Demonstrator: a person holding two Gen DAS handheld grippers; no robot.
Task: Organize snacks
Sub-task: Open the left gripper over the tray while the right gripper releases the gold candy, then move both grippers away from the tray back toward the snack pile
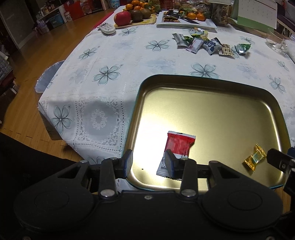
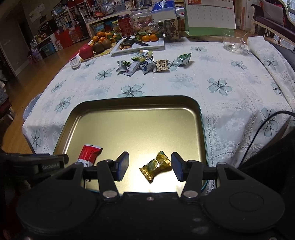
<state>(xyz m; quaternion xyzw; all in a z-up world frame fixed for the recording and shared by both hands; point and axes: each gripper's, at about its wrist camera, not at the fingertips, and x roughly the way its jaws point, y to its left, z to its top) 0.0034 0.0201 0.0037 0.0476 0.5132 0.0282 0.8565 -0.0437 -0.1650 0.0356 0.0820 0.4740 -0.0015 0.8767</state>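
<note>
A: What's the setting?

B: A table under a white tablecloth (image 2: 166, 88) printed with pale blue flowers and lace panels. To the left lie wooden floor and crowded shelves; at the far end, a board of fruit (image 2: 95, 46), a white platter (image 2: 140, 47), a desk calendar (image 2: 210, 16) and, toward the right, a glass cup (image 2: 233, 43).

A: And the snacks?

B: A loose cluster of wrapped snacks (image 2: 147, 63) lies mid-table, well beyond the tin tray (image 2: 201, 118). The tray sits at the near edge, gold inside, and holds two pieces: a red-and-white packet (image 1: 177, 149) toward the left and a yellow wrapped candy (image 2: 155, 167) toward the right.

A: The left gripper?

B: The left gripper (image 1: 149, 162) hovers low over the tray's near left corner, jaws apart, nothing between them. Its right finger overlaps the red packet's lower end in its own view; I can't tell whether it touches.

A: The right one?

B: The right gripper (image 2: 150, 167) has its jaws apart too, straddling the yellow candy. The candy lies on the tray floor between the pads, close to the right one, with a clear gap on the left.
</note>
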